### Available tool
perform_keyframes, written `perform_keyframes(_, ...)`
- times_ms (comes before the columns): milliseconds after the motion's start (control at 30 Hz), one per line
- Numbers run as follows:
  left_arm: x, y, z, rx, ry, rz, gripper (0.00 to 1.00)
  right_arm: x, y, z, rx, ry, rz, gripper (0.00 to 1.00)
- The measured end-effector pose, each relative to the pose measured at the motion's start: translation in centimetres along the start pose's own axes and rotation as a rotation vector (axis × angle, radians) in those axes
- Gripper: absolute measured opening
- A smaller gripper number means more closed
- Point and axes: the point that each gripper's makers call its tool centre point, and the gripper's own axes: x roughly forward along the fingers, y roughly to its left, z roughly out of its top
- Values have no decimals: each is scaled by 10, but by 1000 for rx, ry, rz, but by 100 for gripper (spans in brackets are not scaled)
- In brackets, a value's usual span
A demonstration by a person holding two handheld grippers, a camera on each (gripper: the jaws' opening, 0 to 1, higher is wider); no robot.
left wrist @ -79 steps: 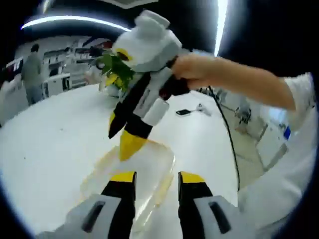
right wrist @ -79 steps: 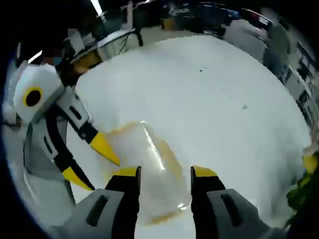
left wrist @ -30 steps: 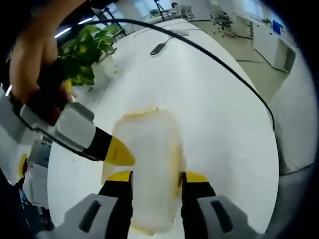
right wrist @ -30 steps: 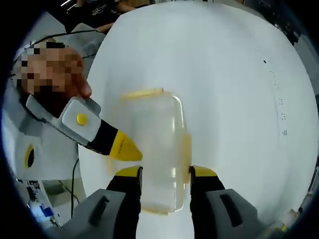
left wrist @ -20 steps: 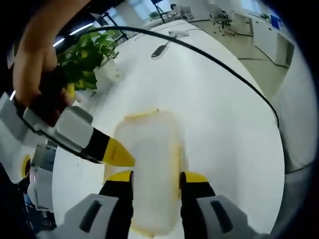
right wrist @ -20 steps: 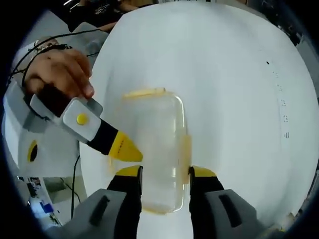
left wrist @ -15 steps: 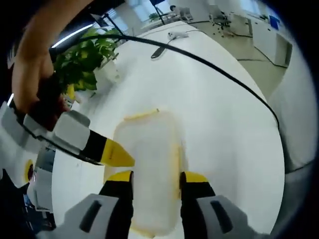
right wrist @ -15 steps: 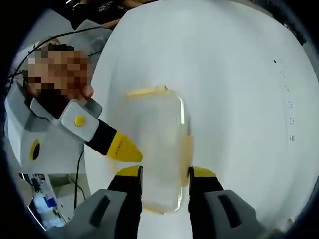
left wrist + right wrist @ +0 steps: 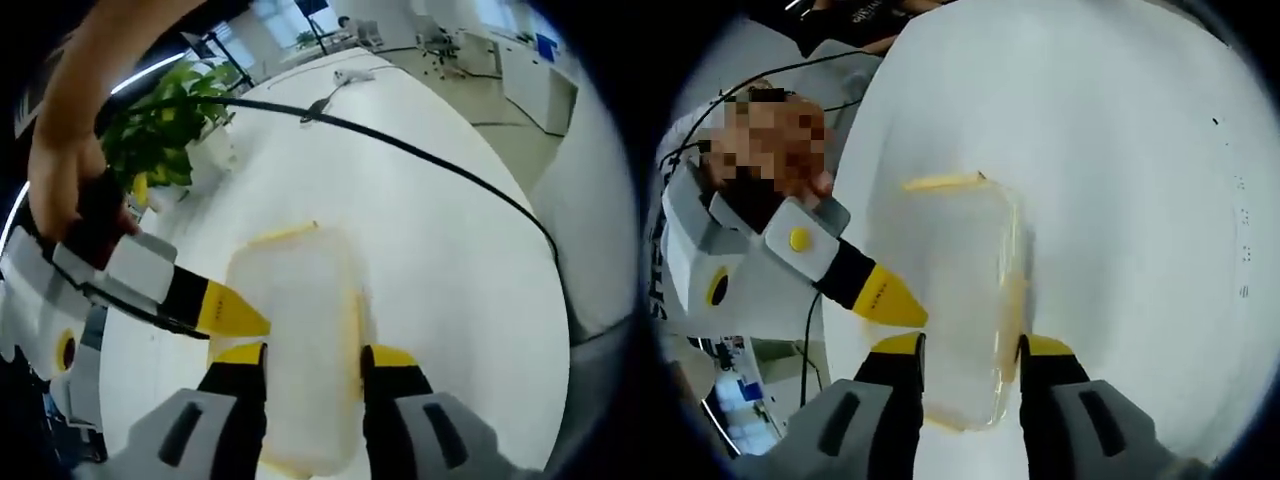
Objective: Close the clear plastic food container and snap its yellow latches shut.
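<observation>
Between the jaws, container (image 9: 296, 340) lengthwise ahead.

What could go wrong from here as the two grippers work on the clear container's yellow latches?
1. The clear plastic food container sits free on the smooth white table; a sideways push from the right gripper's yellow tip could slide it rather than snap a latch.
2. The yellow latch along the side is blurred, so it may be left half closed unnoticed.
3. The black cable trails across the table and could snag.
</observation>
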Motion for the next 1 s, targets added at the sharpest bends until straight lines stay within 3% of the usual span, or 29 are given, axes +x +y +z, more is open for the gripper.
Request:
perform_keyframes(167, -1, 1, 1, -30, -36, -12, 32, -3, 2, -1, -5, -36, -132, 34)
perform_keyframes(300, -1, 1, 3, -68, -50, -8, 32, -6, 3, -4, 51, -125, -234, 34)
perform_keyframes(467, -2, 1, 5, -101, -92, 20, 33, -13, 7, -6, 37, -266, -388, 32)
perform_keyframes(567, -3, 4, 9, -243, -130, 28, 34, -9, 19, -2, 11, -346, -416, 25)
perform_keyframes(600, -2, 6, 10, -255, -146, 38, 36, -11, 17, -5, -12, -344, -455, 22)
perform_keyframes(667, 1, 5, 10, -241, -150, 55, 38, -6, 27, -3, -33, -380, -435, 14)
perform_keyframes(733, 1, 4, 10, -194, -126, 64, 38, -8, 25, -4, -8, -404, -485, 11)
perform_keyframes(833, 0, 6, 11, -224, -104, 56, 38, -16, 17, -4, 19, -457, -590, 18)
perform_keyframes(933, -6, 10, 11, -316, -98, 60, 40, -28, 14, -6, -12, -547, -700, 43)
perform_keyframes(967, -9, 15, 13, -334, -121, 82, 43, -29, 15, -6, -7, -560, -705, 56)
perform_keyframes(1000, -14, 19, 14, -365, -147, 105, 46, -27, 19, -15, 62, -601, -685, 63)
